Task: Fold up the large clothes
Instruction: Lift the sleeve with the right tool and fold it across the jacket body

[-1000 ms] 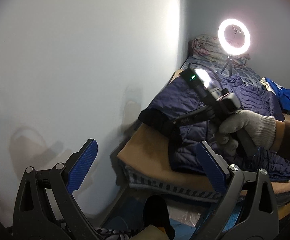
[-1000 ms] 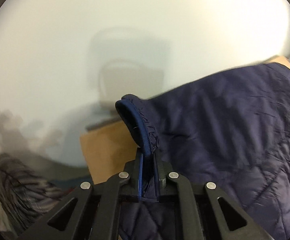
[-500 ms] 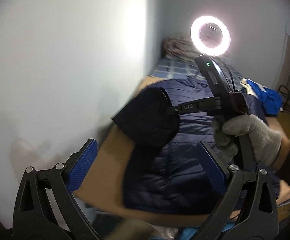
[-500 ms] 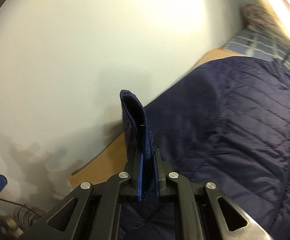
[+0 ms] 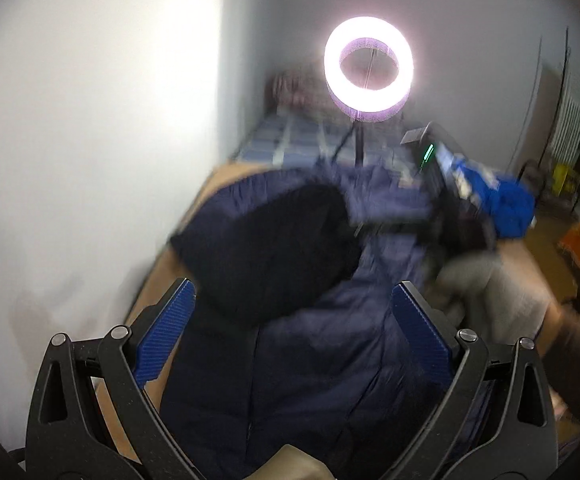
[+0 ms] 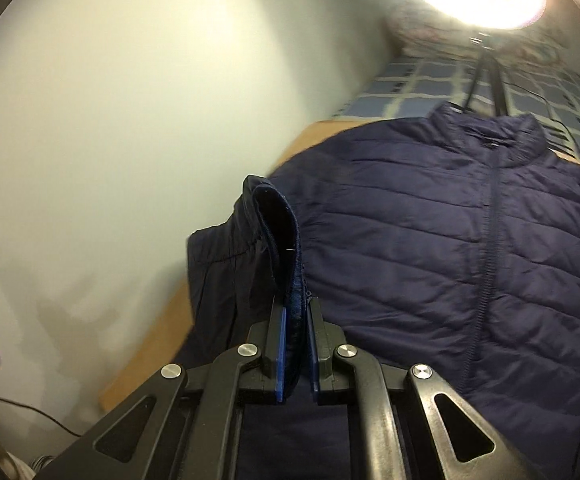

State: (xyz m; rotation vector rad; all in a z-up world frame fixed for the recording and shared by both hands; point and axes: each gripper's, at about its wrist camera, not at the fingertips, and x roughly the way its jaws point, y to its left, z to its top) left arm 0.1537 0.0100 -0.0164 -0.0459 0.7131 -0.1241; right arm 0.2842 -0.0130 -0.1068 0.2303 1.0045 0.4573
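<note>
A navy quilted jacket (image 6: pixel 441 248) lies zipped and front-up on a tan board (image 6: pixel 150 344) on the bed, collar toward the ring light. My right gripper (image 6: pixel 295 344) is shut on the cuff of the jacket's sleeve (image 6: pixel 278 240), which stands up from the jaws and hangs over the jacket's left side. In the left wrist view the lifted sleeve (image 5: pixel 266 248) shows as a dark fold over the jacket (image 5: pixel 329 360). A gloved hand (image 5: pixel 485 292) carries the right gripper there, blurred. My left gripper (image 5: pixel 290 336) hovers open above the jacket's lower part, holding nothing.
A pale wall (image 5: pixel 90 140) runs close along the bed's left side. A lit ring light (image 5: pixel 367 64) on a tripod stands at the bed's head on a checked blue sheet (image 6: pixel 429 80). A bright blue garment (image 5: pixel 509 204) lies at the right.
Both grippers swung over the bed. The right one has carried the sleeve cuff inward across the jacket and rolled. The left gripper stayed open and now sits over the jacket.
</note>
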